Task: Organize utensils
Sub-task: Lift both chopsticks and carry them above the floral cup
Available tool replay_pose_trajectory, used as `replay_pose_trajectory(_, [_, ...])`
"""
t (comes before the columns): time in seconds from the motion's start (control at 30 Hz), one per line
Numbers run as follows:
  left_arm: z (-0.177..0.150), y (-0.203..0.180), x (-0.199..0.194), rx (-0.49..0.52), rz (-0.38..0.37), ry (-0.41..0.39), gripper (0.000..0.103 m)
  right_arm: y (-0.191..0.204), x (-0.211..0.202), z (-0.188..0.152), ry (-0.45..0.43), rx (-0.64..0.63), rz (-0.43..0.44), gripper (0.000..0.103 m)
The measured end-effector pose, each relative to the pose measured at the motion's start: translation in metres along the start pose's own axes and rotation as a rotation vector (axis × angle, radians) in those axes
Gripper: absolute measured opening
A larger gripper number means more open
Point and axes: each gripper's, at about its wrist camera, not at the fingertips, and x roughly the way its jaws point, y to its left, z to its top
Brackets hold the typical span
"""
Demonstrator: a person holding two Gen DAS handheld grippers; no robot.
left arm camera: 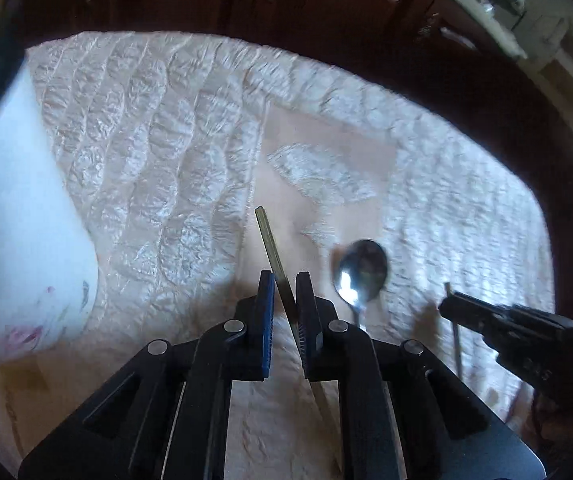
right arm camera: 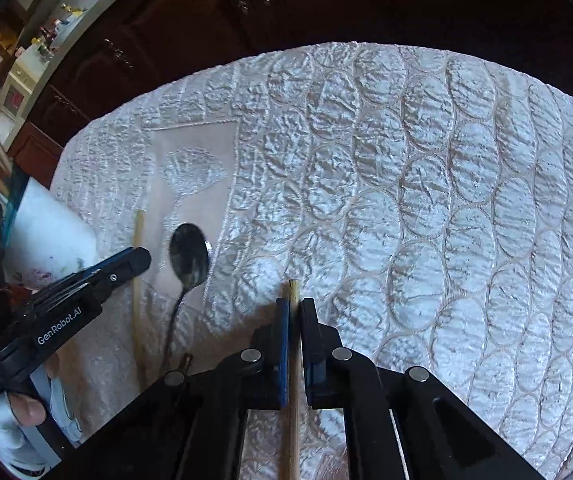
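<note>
Holding one chopstick [left arm camera: 270,240] in the left gripper [left arm camera: 285,308], another chopstick [right arm camera: 293,292] clamped in the right gripper [right arm camera: 295,320]; spoon [right arm camera: 189,256] still lies unsorted on tablecloth [right arm camera: 406,200].

- My left gripper [left arm camera: 285,280] hides the middle of its chopstick [left arm camera: 267,236].
- The spoon [left arm camera: 360,270] looks smeared, its handle lost behind my linkage.
- The white cup [left arm camera: 18,240] runs past the picture's edge.
</note>
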Motion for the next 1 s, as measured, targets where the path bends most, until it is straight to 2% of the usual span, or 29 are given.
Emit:
replay_pose_trajectory(0.1, [-0.001,0.000,-0.043,0.040,-0.058,-0.061,0.008,0.010,-0.027,-0.001,-0.061,-0.013,0.037,0.005])
replay_pose_trajectory(0.2, [-0.001,-0.003,-0.085,0.076,-0.085,-0.117,0.007,0.020,-0.058,-0.003,-0.123,-0.038,0.065,0.005])
replay_pose_trajectory(0.4, [-0.007,-0.009,-0.147,0.137,-0.087,-0.216,0.006,0.046,-0.116,-0.011,-0.235,-0.106,0.082,0.005])
replay_pose_trajectory(0.63, [-0.019,-0.019,-0.177,0.161,-0.048,-0.261,0.004,0.068,-0.158,-0.022,-0.308,-0.163,0.088,0.005])
replay_pose_trajectory(1.0, [-0.022,-0.012,-0.222,0.167,-0.045,-0.331,0.004,0.109,-0.208,-0.021,-0.399,-0.241,0.117,0.005])
